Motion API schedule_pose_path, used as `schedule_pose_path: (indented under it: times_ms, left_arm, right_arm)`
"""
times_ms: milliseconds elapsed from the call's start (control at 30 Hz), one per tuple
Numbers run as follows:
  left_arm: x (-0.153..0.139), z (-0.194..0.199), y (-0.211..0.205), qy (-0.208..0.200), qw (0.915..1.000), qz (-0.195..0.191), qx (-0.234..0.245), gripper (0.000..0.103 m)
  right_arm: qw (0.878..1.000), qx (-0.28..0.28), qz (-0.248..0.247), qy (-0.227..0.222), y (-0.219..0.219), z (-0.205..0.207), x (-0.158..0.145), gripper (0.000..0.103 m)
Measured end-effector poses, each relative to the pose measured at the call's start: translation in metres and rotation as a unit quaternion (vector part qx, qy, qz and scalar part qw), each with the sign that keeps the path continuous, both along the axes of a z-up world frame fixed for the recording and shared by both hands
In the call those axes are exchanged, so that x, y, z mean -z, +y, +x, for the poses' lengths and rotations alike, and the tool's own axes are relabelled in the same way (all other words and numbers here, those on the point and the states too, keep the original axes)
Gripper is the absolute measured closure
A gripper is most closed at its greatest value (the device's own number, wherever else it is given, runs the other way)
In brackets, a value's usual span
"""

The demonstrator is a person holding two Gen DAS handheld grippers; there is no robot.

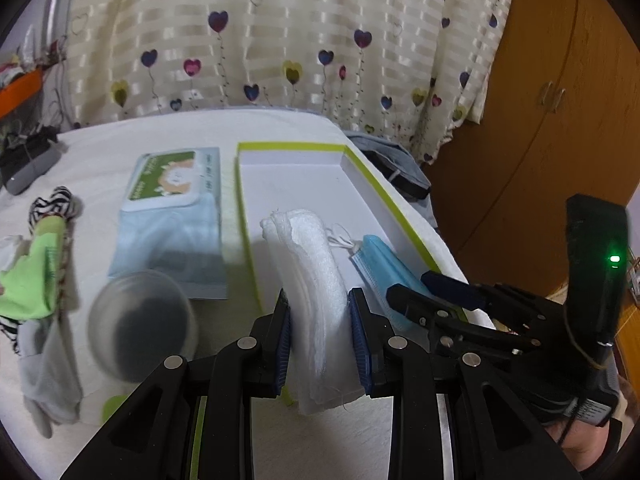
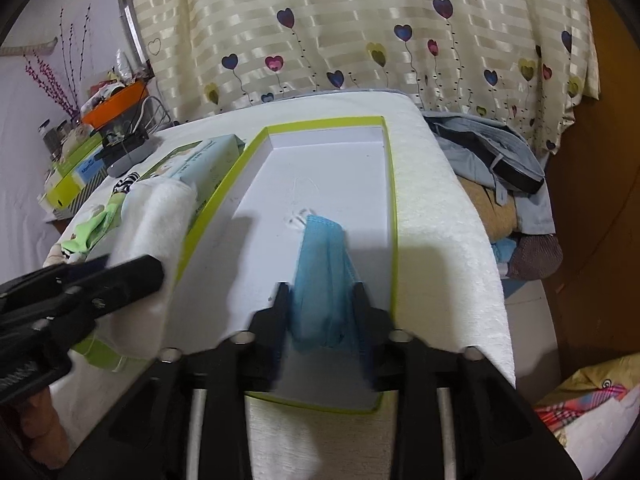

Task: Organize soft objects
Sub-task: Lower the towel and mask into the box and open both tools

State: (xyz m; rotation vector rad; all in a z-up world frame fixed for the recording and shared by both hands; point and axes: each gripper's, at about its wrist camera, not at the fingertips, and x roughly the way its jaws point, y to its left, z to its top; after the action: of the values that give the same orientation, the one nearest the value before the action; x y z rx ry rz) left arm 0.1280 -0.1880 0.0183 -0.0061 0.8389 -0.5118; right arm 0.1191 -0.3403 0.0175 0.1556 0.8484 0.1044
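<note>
Two grippers: both low over the near end of the tray.
Left gripper: clamped on the folded white cloth, cloth over the tray's near left part, far end resting on the floor of it.
Right gripper: blue face mask between the jaws, lying in the tray by its right wall; pads look just clear of it, apparently let go.
Progress: mask seemingly placed, cloth nearly set down; judged about a third done.
Left to sort: green sock, zebra-striped piece, grey sock and wipes pack, all left of the tray on the white-covered table.
In the way: clear cup just beside the tray's left rim, near the left jaw.
Far: heart-print curtain, pile of clothes off the right edge.
</note>
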Motion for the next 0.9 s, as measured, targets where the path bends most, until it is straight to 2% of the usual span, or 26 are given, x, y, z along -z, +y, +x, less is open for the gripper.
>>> schedule_pose_path:
  times_ms: [67, 367, 433, 533, 633, 900]
  left_arm:
    - [0.002, 0.001, -0.003, 0.003, 1.0, 0.002, 0.002, 0.077]
    - [0.011, 0.006, 0.0, 0.027, 0.9996, -0.004, -0.007, 0.07]
    - [0.013, 0.004, -0.001, 0.03, 0.9995, 0.0, -0.003, 0.07]
    - [0.014, -0.001, -0.002, 0.031, 0.9995, 0.007, -0.003, 0.069]
    - [0.016, -0.007, 0.003, 0.034, 0.9993, 0.01, -0.006, 0.069]
    - [0.02, -0.028, 0.006, 0.043, 0.999, 0.008, 0.002, 0.069]
  right_arm:
    - [1.0, -0.003, 0.0, -0.004, 0.0, -0.001, -0.001, 0.059]
    - [1.0, -0.008, -0.019, 0.001, 0.002, -0.003, 0.0, 0.059]
    - [0.999, -0.02, -0.038, 0.004, 0.007, -0.003, 0.001, 0.058]
    - [0.999, -0.037, -0.031, 0.023, 0.01, -0.005, 0.006, 0.055]
    - [0.997, -0.051, -0.058, 0.022, 0.019, -0.012, 0.008, 0.053]
    - [0.993, -0.089, -0.065, 0.032, 0.021, -0.022, 0.007, 0.052]
